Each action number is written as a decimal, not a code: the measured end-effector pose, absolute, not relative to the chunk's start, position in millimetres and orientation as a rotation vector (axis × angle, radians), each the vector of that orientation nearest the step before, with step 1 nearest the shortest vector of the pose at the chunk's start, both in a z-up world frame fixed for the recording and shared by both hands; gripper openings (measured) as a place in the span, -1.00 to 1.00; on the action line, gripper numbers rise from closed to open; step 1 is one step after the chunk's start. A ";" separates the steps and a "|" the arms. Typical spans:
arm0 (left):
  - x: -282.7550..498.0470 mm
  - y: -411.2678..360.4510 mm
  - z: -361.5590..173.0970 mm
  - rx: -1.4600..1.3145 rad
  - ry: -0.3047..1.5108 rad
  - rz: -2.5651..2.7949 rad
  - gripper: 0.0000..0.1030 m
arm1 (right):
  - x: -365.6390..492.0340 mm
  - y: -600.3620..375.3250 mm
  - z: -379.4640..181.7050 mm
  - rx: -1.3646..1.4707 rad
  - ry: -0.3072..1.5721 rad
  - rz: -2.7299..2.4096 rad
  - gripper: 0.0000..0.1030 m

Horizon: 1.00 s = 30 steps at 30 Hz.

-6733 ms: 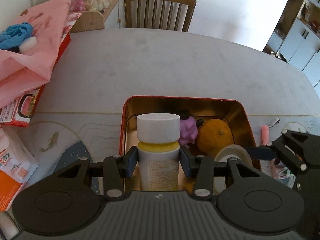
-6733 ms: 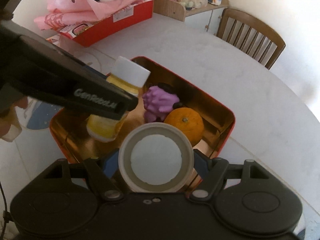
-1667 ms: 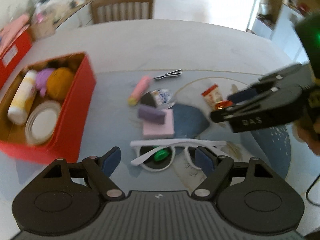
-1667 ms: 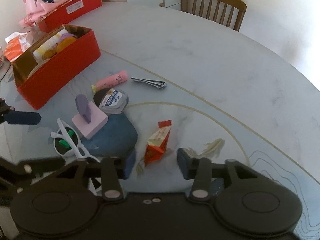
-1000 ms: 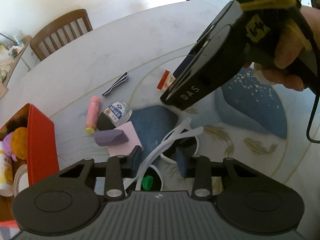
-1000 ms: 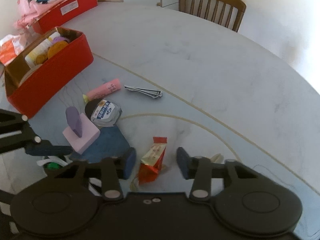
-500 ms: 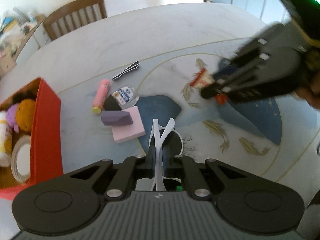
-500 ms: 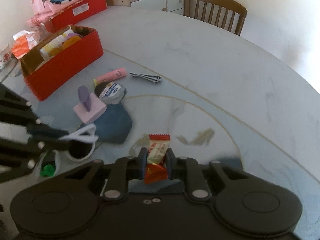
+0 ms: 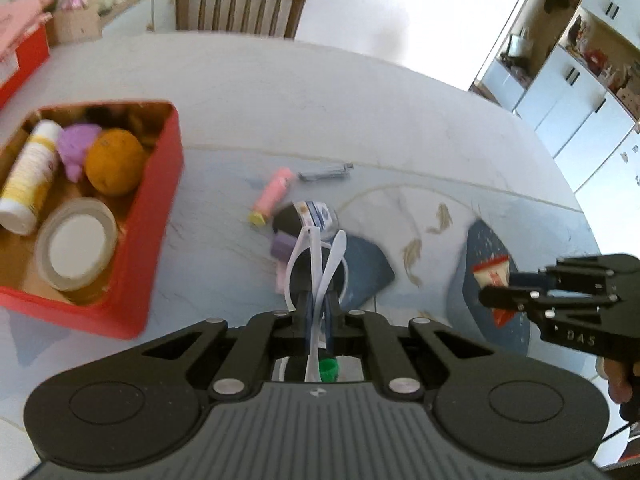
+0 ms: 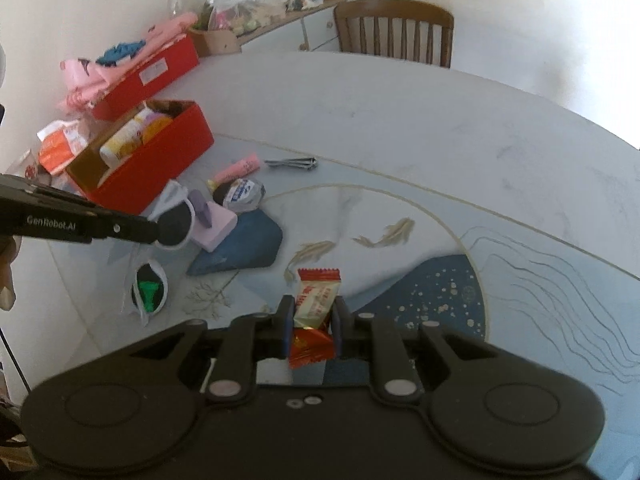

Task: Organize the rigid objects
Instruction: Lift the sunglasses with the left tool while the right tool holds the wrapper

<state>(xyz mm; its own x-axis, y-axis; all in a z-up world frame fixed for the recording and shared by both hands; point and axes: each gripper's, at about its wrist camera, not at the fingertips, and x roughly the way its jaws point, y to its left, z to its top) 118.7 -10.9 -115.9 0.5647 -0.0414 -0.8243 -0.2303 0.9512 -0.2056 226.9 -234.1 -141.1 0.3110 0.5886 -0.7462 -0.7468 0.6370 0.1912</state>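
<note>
We hold the left tongs (image 9: 318, 312) clamped on the white sunglasses (image 9: 316, 256); the folded temples pass between the pads, and the frame stands out ahead of the fingertips, lifted off the worktop (image 9: 320, 92). In the right wrist view the sunglasses (image 10: 176, 220) hang at the tip of the left tongs (image 10: 154, 232), one dark lens facing the camera. Their jaws have just been closing, with the sunglasses between them.

We hold the right tongs (image 10: 312, 326) gripped on the candy packet (image 10: 316, 308), cream above and red below, upright between the pads. These jaws also have just been closing on the packet. From the left wrist view, the right tongs (image 9: 500, 288) sit to the right of the left tongs, with the packet (image 9: 494, 276) at their tip.

The red box (image 9: 160, 216) lies ahead and to the left of the left tongs. It contains a white bottle (image 9: 28, 184), a purple toy (image 9: 76, 152), an orange (image 9: 114, 160) and a round lid (image 9: 76, 244).

Ahead of the left tongs, on the worktop, lie a pink tube (image 9: 272, 196), a metal clip (image 9: 326, 172), a small wrapped packet (image 9: 316, 216) and a pink block (image 10: 214, 228) with a purple piece (image 10: 200, 206) on it.
</note>
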 end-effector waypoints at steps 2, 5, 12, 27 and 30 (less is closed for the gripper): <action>115.3 -11.9 -107.8 -0.301 0.945 0.114 -0.89 | 223.2 -235.0 -140.3 -0.203 0.883 0.887 -0.65; 111.0 -19.2 -97.3 -0.224 0.895 0.126 -0.89 | 217.9 -234.0 -140.2 -0.203 0.879 0.887 -0.65; 108.8 -21.4 -87.8 -0.204 0.857 0.130 -0.92 | 210.3 -230.7 -131.6 -0.207 0.848 0.900 -0.65; 114.2 -8.2 -124.5 -0.298 0.957 0.159 -0.23 | 196.8 -230.8 -139.8 -0.204 0.886 0.900 -0.65; 118.0 -5.4 -130.4 -0.314 0.948 0.188 0.19 | 195.4 -233.0 -141.8 -0.203 0.894 0.895 -0.65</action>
